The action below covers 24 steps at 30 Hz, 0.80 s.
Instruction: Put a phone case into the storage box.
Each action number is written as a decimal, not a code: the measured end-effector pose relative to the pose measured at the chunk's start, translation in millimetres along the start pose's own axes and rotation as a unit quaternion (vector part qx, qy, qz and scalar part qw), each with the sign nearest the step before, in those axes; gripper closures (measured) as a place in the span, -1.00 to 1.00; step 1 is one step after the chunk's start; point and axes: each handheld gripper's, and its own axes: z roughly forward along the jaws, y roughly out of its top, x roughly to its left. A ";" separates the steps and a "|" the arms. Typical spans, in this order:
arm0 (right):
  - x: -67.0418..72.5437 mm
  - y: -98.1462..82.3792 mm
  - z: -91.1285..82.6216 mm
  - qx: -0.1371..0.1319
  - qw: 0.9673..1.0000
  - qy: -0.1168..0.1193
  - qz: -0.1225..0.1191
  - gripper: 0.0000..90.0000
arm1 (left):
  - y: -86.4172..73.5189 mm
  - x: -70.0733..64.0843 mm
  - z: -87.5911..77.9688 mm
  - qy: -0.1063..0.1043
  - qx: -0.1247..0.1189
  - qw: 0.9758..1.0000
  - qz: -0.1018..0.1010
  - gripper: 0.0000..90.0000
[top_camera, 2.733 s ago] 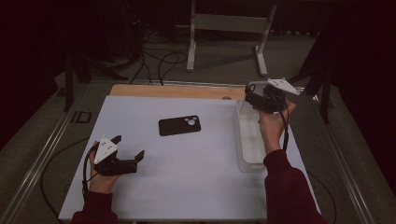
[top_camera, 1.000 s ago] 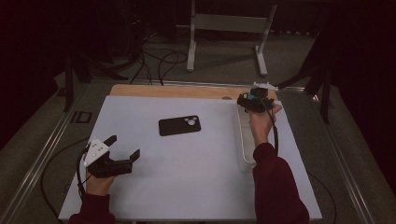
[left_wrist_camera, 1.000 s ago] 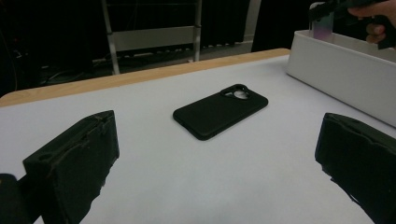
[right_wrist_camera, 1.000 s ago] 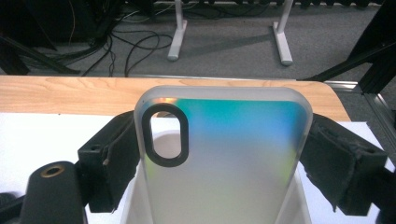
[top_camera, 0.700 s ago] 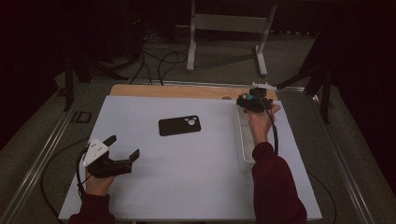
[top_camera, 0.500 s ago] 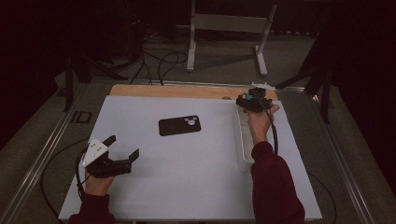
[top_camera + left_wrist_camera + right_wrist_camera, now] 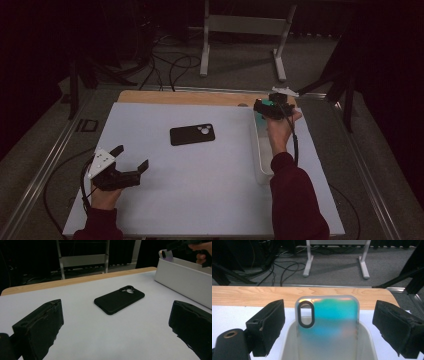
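Translucent phone case [image 7: 327, 327] standing upright at the far end of the white bin [image 7: 261, 150], no readable writing or brand.
Flanked by right gripper [image 7: 327, 327] fingers [image 7: 270, 325], just opened wide, not pressing it. Left gripper [image 7: 131, 159] agape, empty, over the surface [image 7: 200, 190] near black case [image 7: 192, 134].

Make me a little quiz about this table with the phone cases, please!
1. True or false: the black phone case lies inside the white bin.
2. What stands between the right gripper jaws? A) a clear iridescent phone case B) a cup C) a pen
3. Are the left gripper jaws open or shut?

Key: 1 false, it lies flat on the table. 2 A, upright in the bin, untouched. 3 open.
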 end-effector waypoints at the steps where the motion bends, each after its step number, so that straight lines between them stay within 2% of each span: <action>1: 0.1 0.5 -1.9 -0.002 1.000 0.000 -0.003 -0.77 | -0.1 0.2 0.0 0.000 0.001 1.000 0.000 -1.00; 5: -0.6 2.6 -7.7 -0.007 1.000 0.003 -0.008 -0.76 | -0.2 0.3 0.1 0.000 0.002 1.000 0.001 -1.00; 12: -1.6 3.6 -28.9 -0.025 0.999 0.032 -0.010 -0.76 | -0.6 -0.4 1.3 0.002 0.005 1.000 0.002 -1.00; 16: -1.8 1.0 -35.1 -0.025 0.999 0.044 -0.014 -0.76 | -0.8 -0.7 2.0 0.002 0.008 1.000 0.004 -1.00; 20: 0.6 -5.0 -44.7 -0.019 0.997 0.069 -0.021 -0.78 | -1.4 -0.2 2.7 0.002 0.010 1.000 0.003 -1.00; 22: 1.5 -5.8 -46.6 -0.020 0.997 0.071 -0.024 -0.78 | -1.4 0.0 2.7 0.003 0.011 1.000 0.003 -1.00; 23: 2.7 -6.9 -49.5 -0.021 0.996 0.078 -0.028 -0.78 | -1.4 0.0 2.7 0.003 0.011 1.000 0.003 -1.00; 24: 7.5 -9.9 -58.0 -0.024 0.994 0.093 -0.047 -0.79 | -1.8 0.0 3.4 0.002 0.012 1.000 0.003 -1.00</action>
